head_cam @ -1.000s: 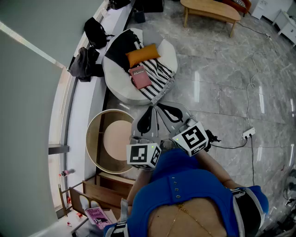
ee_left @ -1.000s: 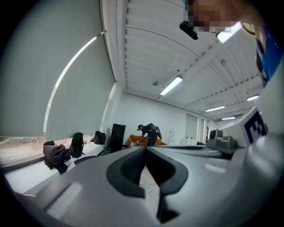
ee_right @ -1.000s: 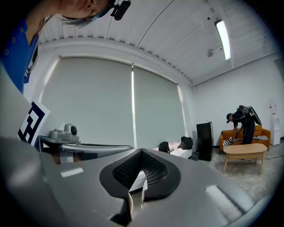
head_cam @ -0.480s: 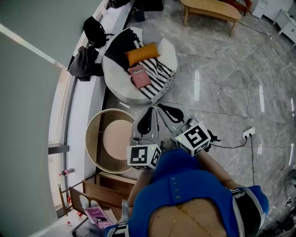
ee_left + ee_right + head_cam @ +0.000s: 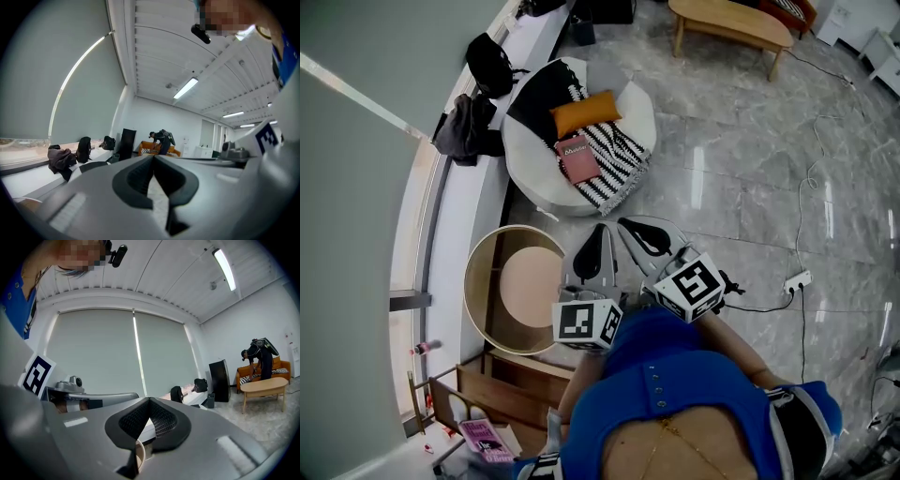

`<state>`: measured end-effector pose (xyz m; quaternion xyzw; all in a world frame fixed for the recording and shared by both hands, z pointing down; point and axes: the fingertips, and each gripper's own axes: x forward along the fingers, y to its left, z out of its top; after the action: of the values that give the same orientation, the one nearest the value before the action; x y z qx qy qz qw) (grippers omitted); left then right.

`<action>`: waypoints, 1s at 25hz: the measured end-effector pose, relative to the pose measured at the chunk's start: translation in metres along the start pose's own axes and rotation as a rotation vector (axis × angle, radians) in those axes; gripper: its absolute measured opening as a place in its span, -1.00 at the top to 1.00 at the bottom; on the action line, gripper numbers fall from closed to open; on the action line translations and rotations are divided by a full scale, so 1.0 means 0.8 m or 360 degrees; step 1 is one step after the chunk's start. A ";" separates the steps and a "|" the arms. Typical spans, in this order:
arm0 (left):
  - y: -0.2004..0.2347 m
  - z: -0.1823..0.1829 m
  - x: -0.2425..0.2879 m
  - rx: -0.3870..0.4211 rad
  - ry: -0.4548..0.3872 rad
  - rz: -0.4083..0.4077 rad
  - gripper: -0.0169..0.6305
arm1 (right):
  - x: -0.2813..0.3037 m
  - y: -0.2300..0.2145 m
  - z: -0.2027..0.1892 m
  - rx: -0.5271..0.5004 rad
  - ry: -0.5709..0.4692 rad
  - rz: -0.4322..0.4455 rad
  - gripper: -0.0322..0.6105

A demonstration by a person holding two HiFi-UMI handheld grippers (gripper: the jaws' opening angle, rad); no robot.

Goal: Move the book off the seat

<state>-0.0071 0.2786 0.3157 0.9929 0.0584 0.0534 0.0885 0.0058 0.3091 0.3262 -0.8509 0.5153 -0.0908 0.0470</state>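
Lying on the striped blanket (image 5: 617, 161) over the round seat (image 5: 523, 155), the book (image 5: 577, 157) sits just beside an orange cushion (image 5: 584, 112). The left gripper (image 5: 598, 231) and right gripper (image 5: 623, 224) hover well apart from it — jaws pressed together, empty.

The book (image 5: 577, 157) bears cover print too small to read — a striped blanket (image 5: 617, 155) hides part of the seat (image 5: 530, 171), and the head view's top edge cuts off the wooden table (image 5: 733, 21).
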 end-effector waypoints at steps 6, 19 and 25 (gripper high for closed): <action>0.008 -0.006 0.037 -0.0018 0.0013 0.0036 0.94 | 0.019 -0.038 -0.002 0.0006 0.0024 0.0013 0.90; 0.146 0.004 0.207 -0.0077 0.0051 -0.0031 0.94 | 0.196 -0.151 0.008 0.0005 0.0060 -0.0080 0.90; 0.241 0.038 0.297 -0.0079 0.0066 -0.0085 0.94 | 0.320 -0.195 0.039 -0.0013 0.0058 -0.0091 0.90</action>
<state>0.2514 0.1146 0.3435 0.9872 0.0854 0.0731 0.1134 0.2637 0.1546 0.3498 -0.8637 0.4919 -0.1054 0.0315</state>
